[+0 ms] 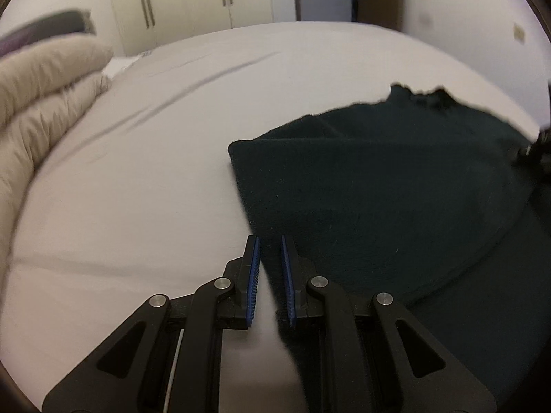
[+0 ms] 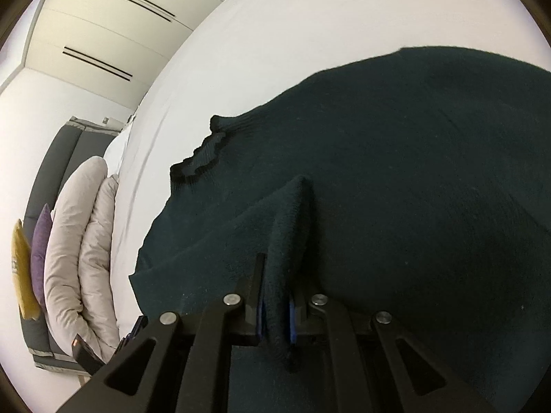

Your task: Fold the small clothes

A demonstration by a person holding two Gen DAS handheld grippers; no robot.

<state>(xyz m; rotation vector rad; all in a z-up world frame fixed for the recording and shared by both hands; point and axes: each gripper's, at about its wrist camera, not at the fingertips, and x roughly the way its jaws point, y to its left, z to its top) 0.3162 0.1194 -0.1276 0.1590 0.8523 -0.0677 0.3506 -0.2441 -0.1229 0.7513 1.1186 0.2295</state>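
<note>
one dark green sweater flat on the white bed | my left gripper released, jaws straddling its edge | my right gripper clenched on a raised fold | two beige pillows | right view alone: one purple cushion, one yellow cushion

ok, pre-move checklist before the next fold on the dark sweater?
1. Right gripper pinching a raised fold of the sweater: ok.
2. Left gripper open, nothing clamped: ok.
3. Left gripper lined up on the sweater's near edge: ok, its fingers straddle it.
4. Collar flat: not ok, rumpled.
5. Bed sheet bare beside the sweater: ok.
6. Sleeve positions: cannot tell.
</note>
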